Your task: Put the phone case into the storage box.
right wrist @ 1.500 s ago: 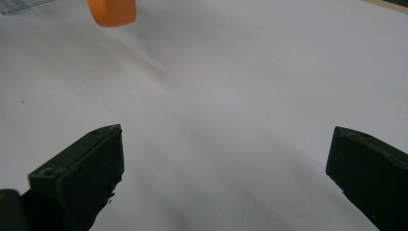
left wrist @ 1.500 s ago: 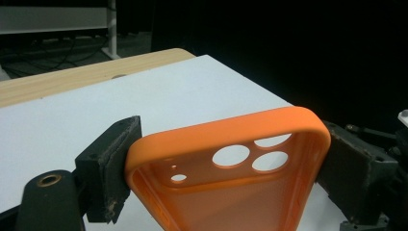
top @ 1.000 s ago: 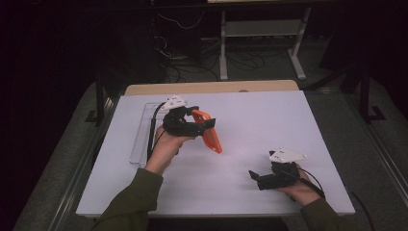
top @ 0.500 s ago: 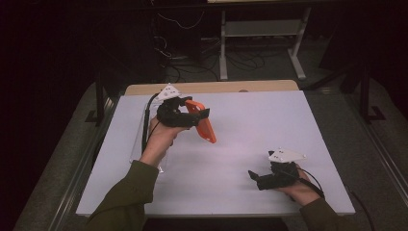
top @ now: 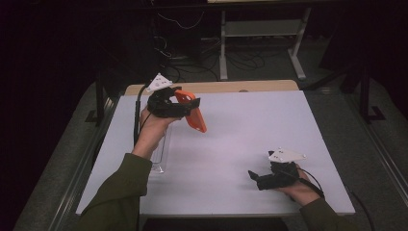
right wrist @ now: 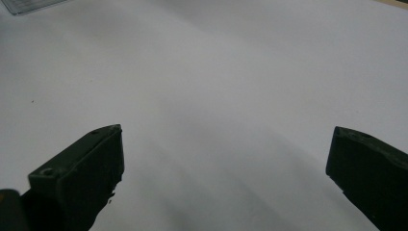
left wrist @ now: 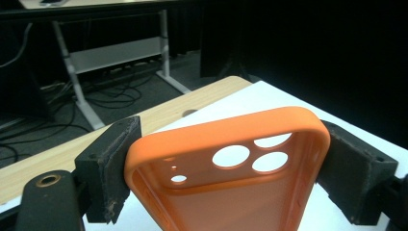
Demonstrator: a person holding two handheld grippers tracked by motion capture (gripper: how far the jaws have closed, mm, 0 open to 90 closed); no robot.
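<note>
Presently catalogued, largest to smallest:

Table (top: 250,144): white top, with a wooden strip along its twelve o'clock edge. A clear flat tray (top: 161,154) is seen at about nine o'clock, partly behind the left forearm.

Phone case (top: 191,111): orange, soft-looking, with camera holes at one end. It is held off the table toward eleven o'clock, tilted, its lower end hanging free.

Left gripper (top: 179,107): clamped on the phone case, one pad on each long side near the camera end, as confirmed in the left gripper view (left wrist: 226,163).

Right gripper (top: 255,177): rested near five o'clock with its jaws spread wide and nothing between them.

Step in hand, as judged: the case is being carried, gripped by one tool alone.

Next move, as judged: either a set-down on bare table or a handover is called for; for the latter, the free lower end would have to be taken by the idle gripper before the clamp is released.
</note>
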